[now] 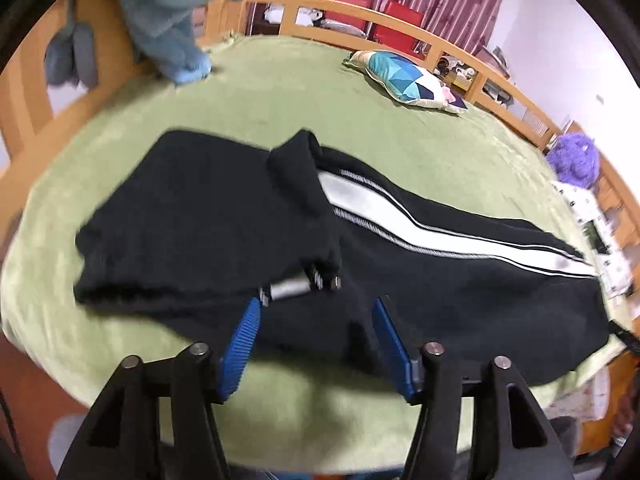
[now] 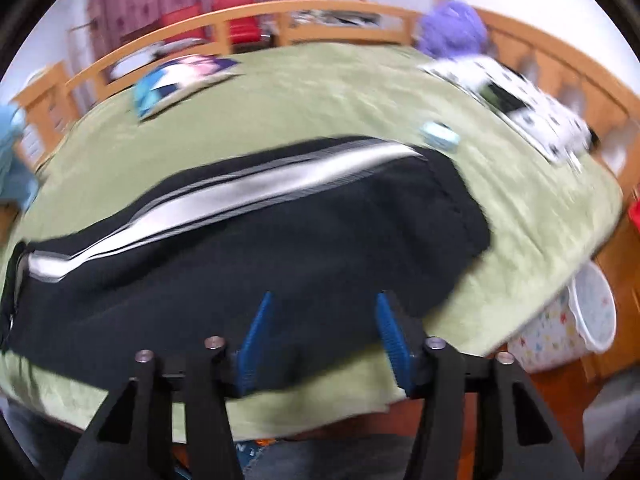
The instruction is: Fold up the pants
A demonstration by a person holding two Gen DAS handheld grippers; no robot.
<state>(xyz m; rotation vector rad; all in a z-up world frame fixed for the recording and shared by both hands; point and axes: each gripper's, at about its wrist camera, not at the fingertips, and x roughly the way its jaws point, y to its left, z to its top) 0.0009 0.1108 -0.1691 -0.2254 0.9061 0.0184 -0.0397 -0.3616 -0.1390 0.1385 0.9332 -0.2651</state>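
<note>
Pants [image 1: 280, 248] lie mid-bed [image 1: 400, 120], legs stacked lengthwise with the cuff end flipped back at 10 o'clock, so further folds look left; left gripper [image 1: 316, 308] and right gripper [image 2: 324, 304] hover, jaws apart, empty.

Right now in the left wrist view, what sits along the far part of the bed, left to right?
Light blue fleece garment → patterned pillow → purple fluffy thing → white spotted cloth. All lie beyond the black pants on the green blanket.
</note>
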